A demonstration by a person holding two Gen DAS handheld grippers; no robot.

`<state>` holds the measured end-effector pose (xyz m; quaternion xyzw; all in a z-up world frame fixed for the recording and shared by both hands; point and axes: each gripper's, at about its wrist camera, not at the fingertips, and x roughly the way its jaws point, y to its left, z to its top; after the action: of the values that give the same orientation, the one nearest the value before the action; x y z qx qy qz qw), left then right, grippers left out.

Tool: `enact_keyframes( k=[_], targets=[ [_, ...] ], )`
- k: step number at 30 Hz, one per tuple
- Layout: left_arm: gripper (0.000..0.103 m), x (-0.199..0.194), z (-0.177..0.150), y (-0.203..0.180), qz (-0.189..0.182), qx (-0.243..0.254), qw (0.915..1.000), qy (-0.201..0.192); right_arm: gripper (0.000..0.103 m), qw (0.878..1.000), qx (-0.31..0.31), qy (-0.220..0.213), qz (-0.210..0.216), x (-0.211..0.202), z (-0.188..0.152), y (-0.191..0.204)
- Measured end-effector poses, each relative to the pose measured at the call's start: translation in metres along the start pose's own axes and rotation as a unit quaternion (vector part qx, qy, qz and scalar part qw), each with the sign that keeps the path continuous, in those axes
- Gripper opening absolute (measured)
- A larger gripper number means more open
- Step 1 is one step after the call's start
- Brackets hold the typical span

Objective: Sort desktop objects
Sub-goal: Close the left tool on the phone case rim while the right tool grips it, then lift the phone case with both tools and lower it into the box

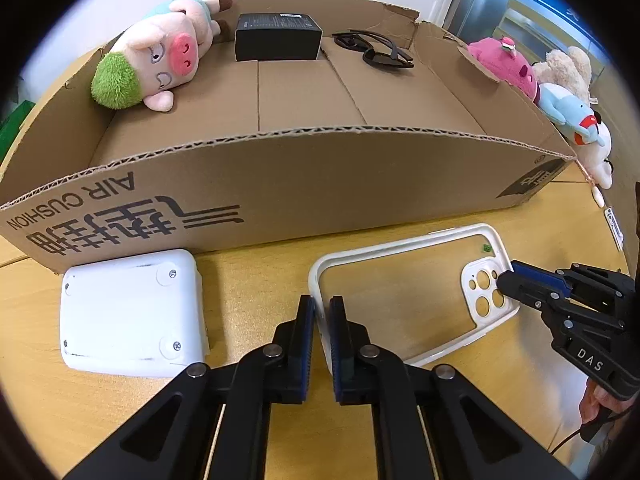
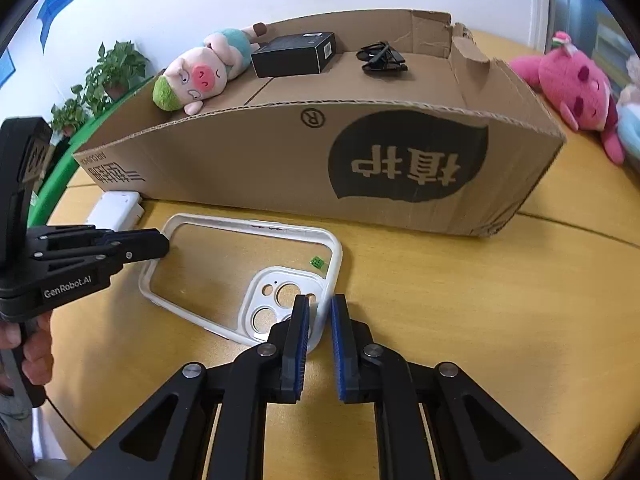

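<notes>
The left tongs (image 1: 322,312) clench the plain short end of the white-rimmed clear phone case (image 1: 400,292), while the right tongs (image 2: 319,312) pinch its rim at the camera-cutout end. The case lies flat on the wooden counter (image 2: 460,320), its long axis running between both tongs, roughly parallel to the open brown cardboard box (image 2: 280,168) just behind. Both tongs reach in low, nearly level.

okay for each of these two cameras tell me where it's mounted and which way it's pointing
Left wrist: on the left gripper, facing the cardboard box; its fingers straddle the phone case rim; right gripper enters at right.
Right wrist: on the right gripper, at the case's camera corner; left gripper and hand at left.
Shared: case, box, pig plush.
</notes>
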<state>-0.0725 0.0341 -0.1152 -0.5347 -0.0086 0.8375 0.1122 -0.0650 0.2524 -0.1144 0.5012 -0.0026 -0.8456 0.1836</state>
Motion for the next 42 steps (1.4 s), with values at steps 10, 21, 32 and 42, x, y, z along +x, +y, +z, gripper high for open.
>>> enact_keyframes(
  k=[10,21,32,42],
  targets=[
    [0.006,-0.067,0.020,-0.020,0.008,0.030,0.9961,-0.083,0.009,0.997,0.007,-0.076,0.007,-0.065,0.008,0.005],
    [0.005,-0.158,0.090,-0.029,0.008,0.061,0.9754,-0.211,0.010,0.982,-0.035,-0.185,-0.023,-0.147,0.073,0.026],
    [0.005,-0.170,0.114,0.048,0.081,0.022,0.9720,-0.220,0.010,0.983,-0.063,-0.166,0.046,-0.094,0.150,0.080],
    [0.005,-0.088,0.111,0.115,0.093,-0.017,0.9887,-0.117,0.010,0.994,-0.049,-0.062,0.079,0.019,0.167,0.098]
  ],
)
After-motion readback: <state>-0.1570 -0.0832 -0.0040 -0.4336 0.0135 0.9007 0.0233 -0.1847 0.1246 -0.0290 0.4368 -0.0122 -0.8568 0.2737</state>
